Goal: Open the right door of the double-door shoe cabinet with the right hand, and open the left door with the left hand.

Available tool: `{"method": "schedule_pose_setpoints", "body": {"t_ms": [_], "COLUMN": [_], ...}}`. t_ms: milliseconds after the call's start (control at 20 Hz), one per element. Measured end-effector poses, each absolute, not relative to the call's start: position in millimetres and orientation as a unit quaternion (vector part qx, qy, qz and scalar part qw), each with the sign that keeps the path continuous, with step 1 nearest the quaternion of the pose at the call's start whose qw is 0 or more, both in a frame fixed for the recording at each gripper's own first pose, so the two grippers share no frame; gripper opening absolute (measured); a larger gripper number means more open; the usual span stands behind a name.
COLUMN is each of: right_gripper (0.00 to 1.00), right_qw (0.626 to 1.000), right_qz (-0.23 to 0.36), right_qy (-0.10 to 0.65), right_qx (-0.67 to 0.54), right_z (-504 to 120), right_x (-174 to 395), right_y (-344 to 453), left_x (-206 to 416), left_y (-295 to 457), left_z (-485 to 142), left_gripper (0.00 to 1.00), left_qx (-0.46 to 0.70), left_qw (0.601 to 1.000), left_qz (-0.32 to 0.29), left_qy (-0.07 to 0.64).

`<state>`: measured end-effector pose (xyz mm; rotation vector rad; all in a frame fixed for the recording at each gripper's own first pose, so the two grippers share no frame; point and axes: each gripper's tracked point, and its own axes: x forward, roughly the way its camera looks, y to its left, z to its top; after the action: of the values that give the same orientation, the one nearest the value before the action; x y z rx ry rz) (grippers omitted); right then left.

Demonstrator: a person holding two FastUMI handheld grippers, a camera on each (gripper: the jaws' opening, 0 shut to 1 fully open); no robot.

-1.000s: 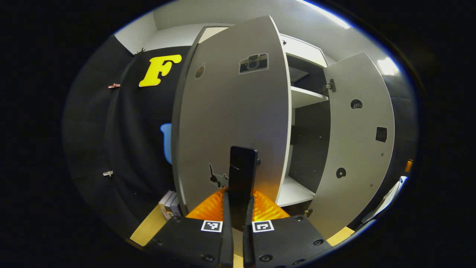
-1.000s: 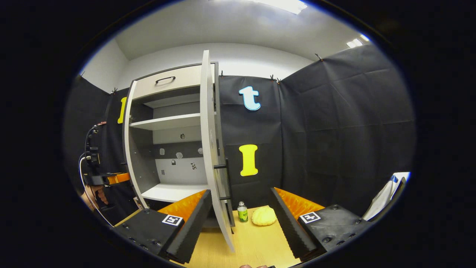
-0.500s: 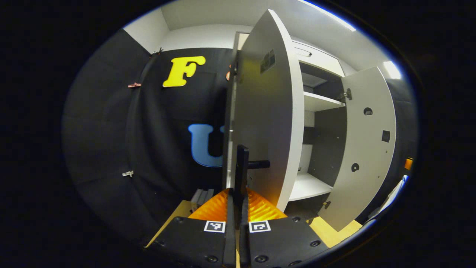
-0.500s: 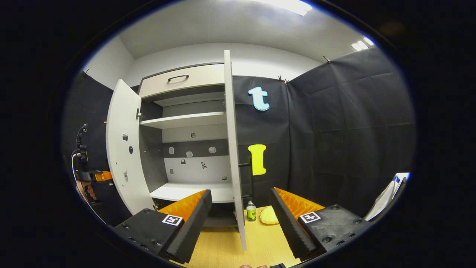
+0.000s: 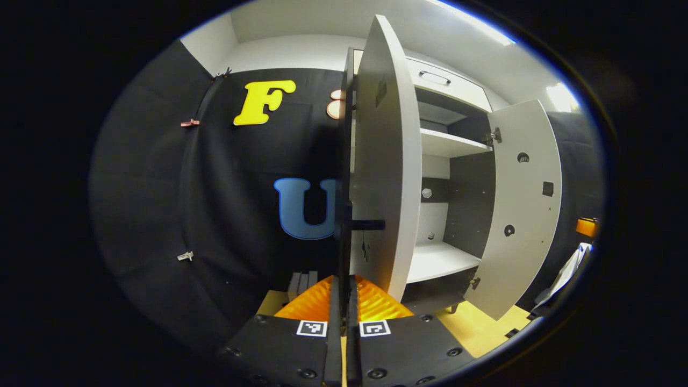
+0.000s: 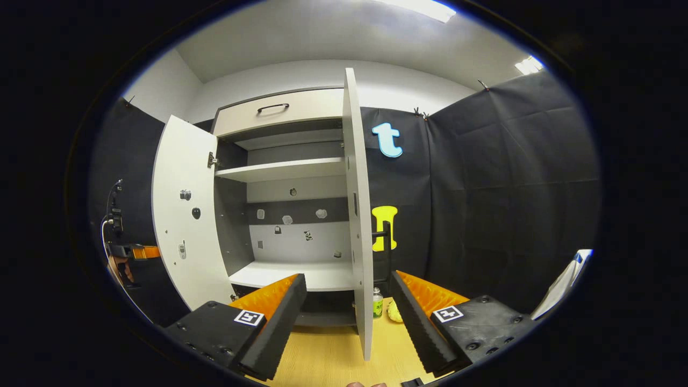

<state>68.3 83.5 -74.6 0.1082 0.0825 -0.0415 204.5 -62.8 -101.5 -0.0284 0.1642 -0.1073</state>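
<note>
My left gripper [image 5: 342, 301] pinches the left door's handle [image 5: 344, 252] so I can swing the left door [image 5: 384, 161] wide. My right gripper [image 6: 346, 317] is spread apart, because the right door [image 6: 359, 215] already stands open just ahead.

One cabinet [image 6: 279, 177] with two open doors [image 6: 183, 215], two shelves [image 6: 279, 169], one drawer [image 6: 277, 112]; beside it, one bottle [image 6: 378, 307].

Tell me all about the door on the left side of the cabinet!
The left door is a tall, flat, pale grey panel, standing swung wide open on its hinge. Small stickers dot its inner face. The left gripper is shut on its black bar handle, which sticks out from the outer face on short posts.
</note>
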Motion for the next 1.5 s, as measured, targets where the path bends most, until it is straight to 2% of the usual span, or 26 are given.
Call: {"method": "schedule_pose_setpoints", "body": {"t_ms": [250, 350, 400, 450, 500, 600, 850, 900, 1200, 1500], "right_gripper": [0.98, 0.98, 0.98, 0.98, 0.98, 0.98, 0.98, 0.98, 0.98, 0.98], "right_qw": [0.997, 0.997, 0.997, 0.997, 0.997, 0.997, 0.998, 0.998, 0.998, 0.998], "right_qz": [-0.025, -0.029, -0.029, -0.028, -0.028, -0.028, -0.020, -0.018, -0.012, -0.002], "right_qy": [0.044, 0.040, 0.038, 0.036, 0.037, 0.036, 0.035, 0.034, 0.032, 0.026], "right_qx": [0.050, 0.054, 0.057, 0.059, 0.059, 0.057, 0.056, 0.054, 0.057, 0.057], "right_z": [-74.0, -71.2, -69.5, -68.5, -68.1, -67.1, -64.8, -63.7, -60.4, -55.0], "right_x": [69.9, 70.0, 69.3, 69.9, 69.6, 68.3, 67.0, 66.5, 62.6, 62.0], "right_y": [83.6, 80.9, 79.4, 78.9, 78.7, 78.1, 87.0, 88.9, 93.3, 99.7], "left_x": [169.9, 158.0, 153.4, 146.9, 141.8, 132.7, 113.2, 111.7, 103.7, 98.4], "left_y": [-56.3, -62.8, -64.6, -64.9, -66.4, -85.0, -133.6, -140.3, -162.1, -166.3], "left_z": [-80.1, -71.6, -66.4, -61.2, -56.9, -49.1, -50.7, -49.9, -49.3, -50.0], "left_gripper": [0.08, 0.13, 0.22, 0.19, 0.31, 0.40, 0.91, 0.95, 0.94, 0.96], "left_qx": [-0.053, -0.052, -0.044, -0.035, -0.031, -0.031, -0.029, -0.025, 0.004, -0.027], "left_qw": [0.997, 0.997, 0.998, 0.999, 0.999, 0.999, 0.998, 0.997, 0.998, 0.997], "left_qz": [-0.026, -0.020, -0.014, -0.007, -0.001, -0.007, -0.051, -0.058, -0.061, -0.057], "left_qy": [0.056, 0.048, 0.043, 0.039, 0.035, 0.027, 0.034, 0.036, 0.029, 0.033]}}
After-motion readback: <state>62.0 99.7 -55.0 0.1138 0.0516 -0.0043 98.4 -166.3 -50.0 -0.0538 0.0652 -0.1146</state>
